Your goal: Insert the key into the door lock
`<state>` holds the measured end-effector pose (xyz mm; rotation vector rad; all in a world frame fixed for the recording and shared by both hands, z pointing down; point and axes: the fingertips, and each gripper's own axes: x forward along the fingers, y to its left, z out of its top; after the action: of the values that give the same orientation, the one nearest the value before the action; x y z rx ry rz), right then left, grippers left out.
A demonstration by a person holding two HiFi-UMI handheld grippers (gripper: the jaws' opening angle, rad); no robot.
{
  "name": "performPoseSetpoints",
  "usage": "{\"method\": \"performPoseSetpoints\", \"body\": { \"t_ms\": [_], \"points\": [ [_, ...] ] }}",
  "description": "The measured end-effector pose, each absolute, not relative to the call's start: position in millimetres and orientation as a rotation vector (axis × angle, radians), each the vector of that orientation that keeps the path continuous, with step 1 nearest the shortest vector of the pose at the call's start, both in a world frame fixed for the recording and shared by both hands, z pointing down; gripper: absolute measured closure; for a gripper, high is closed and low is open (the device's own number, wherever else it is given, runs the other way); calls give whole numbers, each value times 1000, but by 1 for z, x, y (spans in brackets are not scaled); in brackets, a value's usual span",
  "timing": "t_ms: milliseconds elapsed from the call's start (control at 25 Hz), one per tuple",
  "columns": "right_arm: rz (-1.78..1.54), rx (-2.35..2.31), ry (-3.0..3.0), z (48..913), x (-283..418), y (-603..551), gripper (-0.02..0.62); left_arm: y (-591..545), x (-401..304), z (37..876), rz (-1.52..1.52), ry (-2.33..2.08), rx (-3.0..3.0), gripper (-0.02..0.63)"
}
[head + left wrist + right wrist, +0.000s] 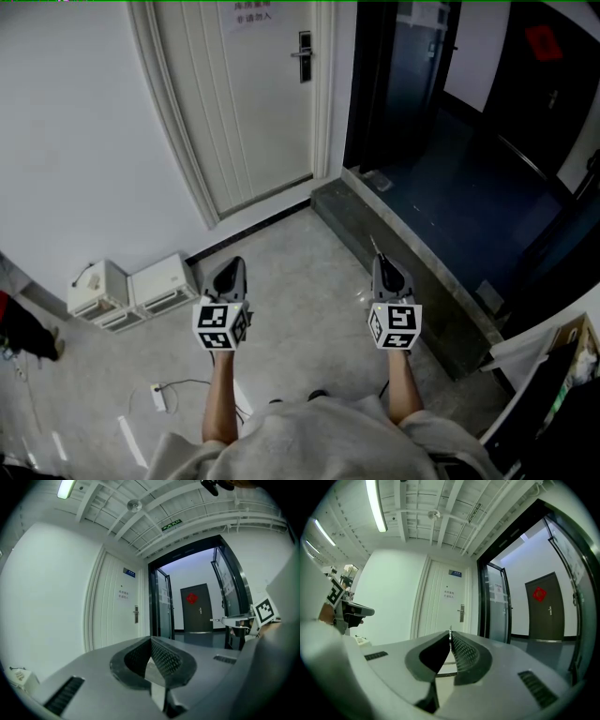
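The key (450,631) is a thin metal sliver pinched at the tip of your right gripper (379,264), jaws closed on it. Your left gripper (233,270) has its jaws together, nothing between. The door lock (305,54) sits on the white panelled door (248,103) ahead, well apart from both grippers, with open speckled grey floor (300,281) between. A dark stone step (417,281) edges your right side.

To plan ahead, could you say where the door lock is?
Head view, top centre: the lock is on the white door, near its right edge.
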<state>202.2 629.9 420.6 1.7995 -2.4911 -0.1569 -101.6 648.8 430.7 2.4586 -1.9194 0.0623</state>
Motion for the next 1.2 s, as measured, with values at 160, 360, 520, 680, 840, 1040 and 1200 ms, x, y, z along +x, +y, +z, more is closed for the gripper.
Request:
{"method": "performPoseSetpoints", "body": {
  "t_ms": [160,360,520,680,840,1040,1200],
  "points": [
    [-155,1789,-2500,422,215,625,566,646,-85,431,66,-1926,2464,589],
    [-153,1766,-2504,429,227,612,566,639,-68,442,63,-1921,2442,589],
    [-147,1756,-2502,435,229,600,566,628,-65,449,59,-1920,2430,589],
    [-137,1742,-2500,443,226,587,566,614,-67,457,64,-1914,2425,589],
    [-132,1740,-2492,451,220,563,566,589,-71,469,69,-1901,2418,589],
    [-141,1754,-2483,455,203,513,566,532,-81,476,64,-1864,2444,589],
    [-162,1769,-2468,452,185,455,566,466,-95,479,43,-1833,2466,589]
  ]
}}
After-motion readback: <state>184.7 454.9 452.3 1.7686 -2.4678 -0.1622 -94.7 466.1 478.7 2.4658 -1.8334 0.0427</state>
